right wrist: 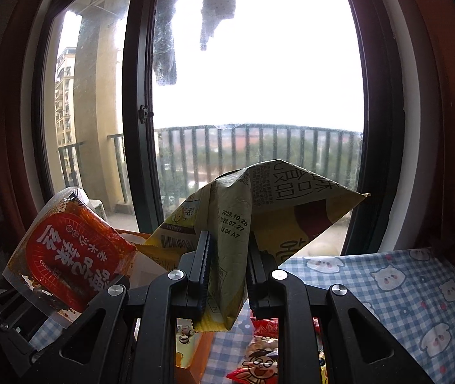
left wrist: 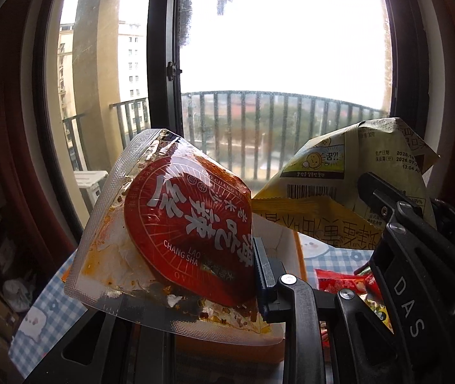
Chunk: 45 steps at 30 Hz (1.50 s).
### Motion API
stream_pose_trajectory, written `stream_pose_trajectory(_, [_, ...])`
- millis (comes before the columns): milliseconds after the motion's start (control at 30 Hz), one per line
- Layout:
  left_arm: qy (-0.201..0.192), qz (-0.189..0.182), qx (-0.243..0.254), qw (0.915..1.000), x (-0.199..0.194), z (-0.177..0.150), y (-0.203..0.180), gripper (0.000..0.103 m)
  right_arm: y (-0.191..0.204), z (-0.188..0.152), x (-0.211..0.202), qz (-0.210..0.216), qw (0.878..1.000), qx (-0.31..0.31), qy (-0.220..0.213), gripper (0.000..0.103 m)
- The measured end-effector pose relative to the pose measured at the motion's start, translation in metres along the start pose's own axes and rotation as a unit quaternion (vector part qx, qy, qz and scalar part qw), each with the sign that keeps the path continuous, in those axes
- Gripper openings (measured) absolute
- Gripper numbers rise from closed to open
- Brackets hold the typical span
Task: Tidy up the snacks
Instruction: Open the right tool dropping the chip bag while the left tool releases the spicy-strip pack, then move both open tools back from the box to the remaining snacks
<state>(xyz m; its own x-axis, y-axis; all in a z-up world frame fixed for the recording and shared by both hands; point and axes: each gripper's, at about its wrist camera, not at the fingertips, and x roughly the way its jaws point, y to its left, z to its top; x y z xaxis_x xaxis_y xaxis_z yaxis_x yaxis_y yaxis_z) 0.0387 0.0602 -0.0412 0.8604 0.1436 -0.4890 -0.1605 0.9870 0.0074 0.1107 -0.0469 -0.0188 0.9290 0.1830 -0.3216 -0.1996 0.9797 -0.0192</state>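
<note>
Left gripper [left wrist: 256, 284] clamped tight on red spicy snack pouch [left wrist: 176, 233], pouch held up, tilted, print upside down. Right gripper [right wrist: 227, 275] pinched on yellow-green snack bag [right wrist: 259, 211], bag raised just right of pouch. Below: blue checked tablecloth [right wrist: 403, 288], small red snack packets [right wrist: 259, 361], orange-edged box [left wrist: 291, 249]. Beyond: window frame [right wrist: 137, 128], balcony railing [right wrist: 259, 147], apartment block [left wrist: 131, 64].
</note>
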Motion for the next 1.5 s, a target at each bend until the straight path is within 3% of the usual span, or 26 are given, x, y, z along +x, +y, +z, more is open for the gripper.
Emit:
stream_pose_trajectory(400, [0.023,0.056,-0.020,0.9980,0.016,0.013,0.018,0.024,0.055,-0.001,0.038,0.038,0.998,-0.035,0.025,0.023])
stream_pose_trajectory(533, [0.024,0.104,-0.010,0.9942,0.021,0.017,0.023,0.028,0.070,-0.005,0.055,0.061,0.996,-0.033,0.047,0.023])
stream_pose_trajectory(600, [0.022,0.117,-0.005,0.9928,0.022,0.017,0.024,0.031,0.077,-0.008,0.067,0.076,0.995,-0.026,0.065,0.018])
stream_pose_trajectory(733, [0.027,0.127,-0.009,0.9915,0.024,0.019,0.030,0.041,0.089,-0.011,0.084,0.107,0.989,-0.010,0.098,0.018])
stream_pose_trajectory(833, [0.038,0.127,-0.019,0.9910,0.030,0.019,0.037,0.061,0.101,-0.012,0.094,0.119,0.987,-0.011,0.110,0.017])
stream_pose_trajectory(967, [0.043,0.138,-0.027,0.9891,0.036,0.026,0.048,0.076,0.113,-0.013,0.104,0.136,0.983,-0.018,0.125,0.016])
stream_pose_trajectory(1133, [0.064,0.126,-0.035,0.9894,0.040,0.027,0.061,0.080,0.124,-0.019,0.115,0.184,0.970,-0.007,0.159,0.017])
stream_pose_trajectory(1167, [0.065,0.122,-0.036,0.9897,0.040,0.027,0.061,0.081,0.125,-0.019,0.113,0.189,0.969,-0.008,0.162,0.019])
stream_pose_trajectory(1233, [0.068,0.110,-0.039,0.9908,0.039,0.028,0.061,0.085,0.126,-0.020,0.111,0.191,0.967,-0.016,0.168,0.040])
stream_pose_trajectory(1300, [0.063,0.096,-0.041,0.9925,0.035,0.030,0.059,0.086,0.125,-0.018,0.105,0.177,0.970,-0.023,0.162,0.075])
stream_pose_trajectory(1367, [0.056,0.092,-0.036,0.9935,0.032,0.030,0.056,0.090,0.118,-0.016,0.095,0.170,0.974,-0.021,0.151,0.082])
stream_pose_trajectory(1500, [0.047,0.078,-0.030,0.9953,0.024,0.029,0.050,0.095,0.110,-0.015,0.084,0.160,0.975,-0.026,0.150,0.084])
